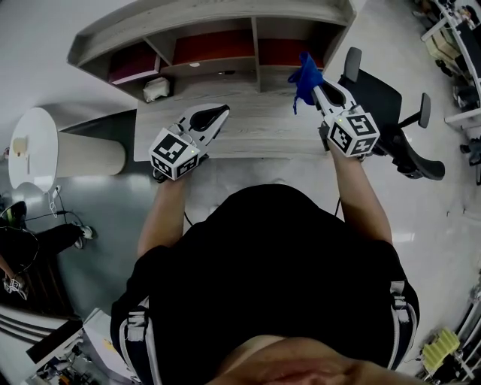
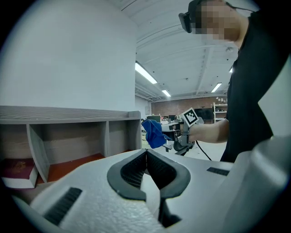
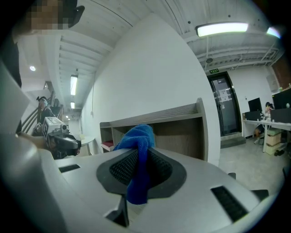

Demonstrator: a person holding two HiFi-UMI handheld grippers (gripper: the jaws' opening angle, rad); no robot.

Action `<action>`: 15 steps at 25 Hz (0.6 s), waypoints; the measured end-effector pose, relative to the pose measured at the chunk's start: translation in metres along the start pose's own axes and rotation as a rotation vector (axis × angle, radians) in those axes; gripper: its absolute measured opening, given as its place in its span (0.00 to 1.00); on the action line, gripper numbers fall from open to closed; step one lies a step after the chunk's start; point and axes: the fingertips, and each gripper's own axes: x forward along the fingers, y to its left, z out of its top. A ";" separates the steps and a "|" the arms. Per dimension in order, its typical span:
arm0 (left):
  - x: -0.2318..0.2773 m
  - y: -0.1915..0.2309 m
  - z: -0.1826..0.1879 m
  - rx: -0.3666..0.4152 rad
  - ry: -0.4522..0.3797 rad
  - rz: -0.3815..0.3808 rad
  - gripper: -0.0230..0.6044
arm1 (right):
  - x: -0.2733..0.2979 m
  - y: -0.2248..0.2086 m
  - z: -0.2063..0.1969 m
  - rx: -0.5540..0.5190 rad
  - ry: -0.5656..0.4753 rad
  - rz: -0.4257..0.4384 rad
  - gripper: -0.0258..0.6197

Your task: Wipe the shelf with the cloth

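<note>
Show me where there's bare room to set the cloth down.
Bare: the desktop between left claw and right claw, and the middle shelf bay. Crowded: the left bay, where a book lies, and the desktop's left rear, by the white box.

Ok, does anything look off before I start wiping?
Nothing stands out. The cloth hangs bunched but firmly pinched in the right gripper, close to the shelf. The left gripper is shut and empty.

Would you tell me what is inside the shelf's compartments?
A dark red book lies flat in the left compartment of the shelf; the middle one shows only a bare reddish floor. The blue cloth hides part of the rightmost one.
</note>
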 end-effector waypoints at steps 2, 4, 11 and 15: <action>0.007 0.000 0.003 -0.002 -0.002 0.010 0.06 | 0.003 -0.007 0.001 0.004 0.005 0.013 0.12; 0.013 -0.001 0.007 -0.005 -0.007 0.021 0.06 | 0.005 -0.013 0.003 0.010 0.007 0.025 0.12; 0.031 -0.002 0.016 -0.005 -0.003 0.061 0.06 | 0.013 -0.026 0.008 0.009 0.014 0.067 0.12; 0.038 0.006 0.017 0.001 -0.010 0.109 0.06 | 0.020 -0.032 0.008 0.018 0.012 0.086 0.12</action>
